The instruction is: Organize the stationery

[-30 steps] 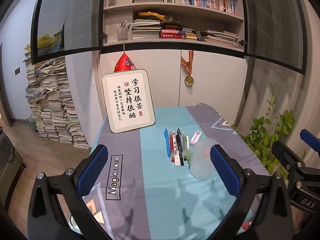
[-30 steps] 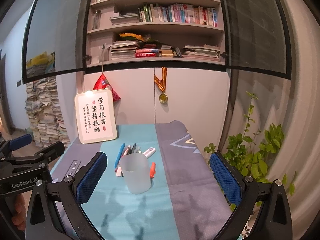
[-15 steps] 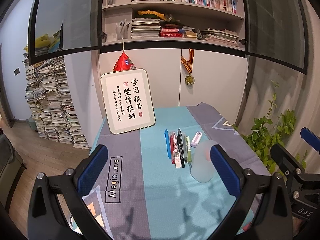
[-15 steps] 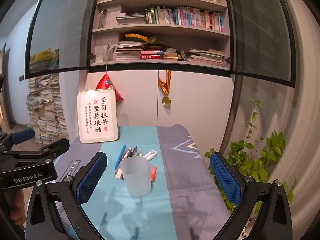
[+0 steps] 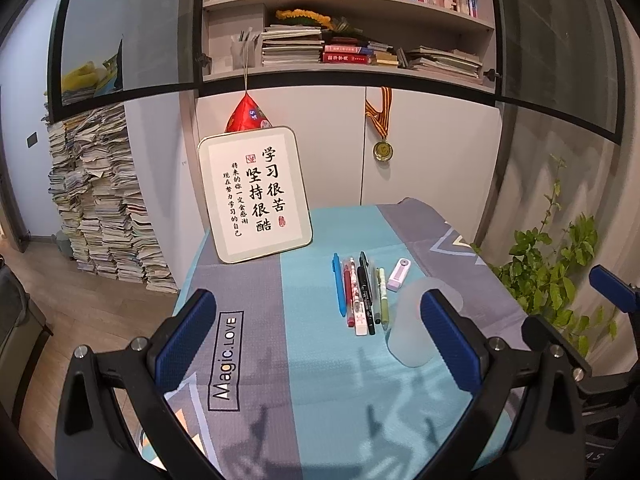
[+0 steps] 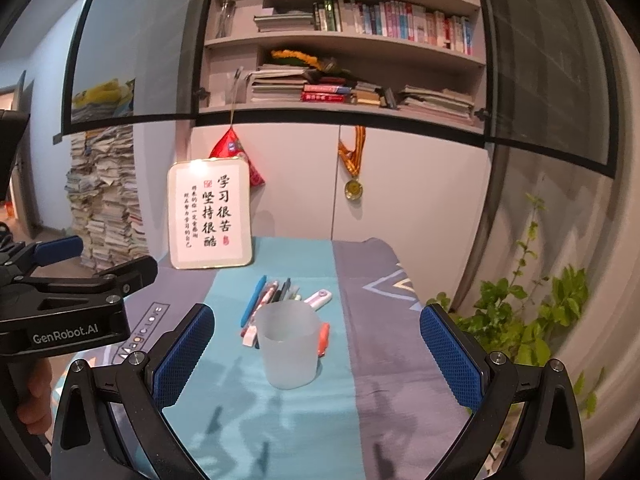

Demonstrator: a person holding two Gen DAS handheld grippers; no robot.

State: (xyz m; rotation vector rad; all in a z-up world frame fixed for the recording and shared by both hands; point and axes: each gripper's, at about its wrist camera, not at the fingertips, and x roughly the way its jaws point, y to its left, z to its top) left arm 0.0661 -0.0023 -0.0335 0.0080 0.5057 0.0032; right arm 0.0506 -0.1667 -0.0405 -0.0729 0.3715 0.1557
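Frosted, translucent plastic describes the cup that matters here. From the left wrist view it stands upright on the teal-and-grey cloth of the worktop, right of centre, partly hidden behind the right blue pad of the left hand-held gripper, whose jaws stand wide with nothing between them. Just beside the cup, toward the frame's centre, lies a row of pens, long axes running away from the camera toward the white calligraphy board; a blue pen is outermost on the left, and a small white-and-pink eraser-like case sits behind the cup. The right hand-held gripper shows only at the right edge.

From the right wrist view the cup sits almost dead ahead, low centre, inside the wide, empty span of the right hand-held gripper. So the right one seems better lined up with the cup, the left with the pens. This view alone reveals an orange pen touching the cup's right side, which the cup hides from the other camera; it also shows the left hand-held gripper and a hand on its grip at lower left.
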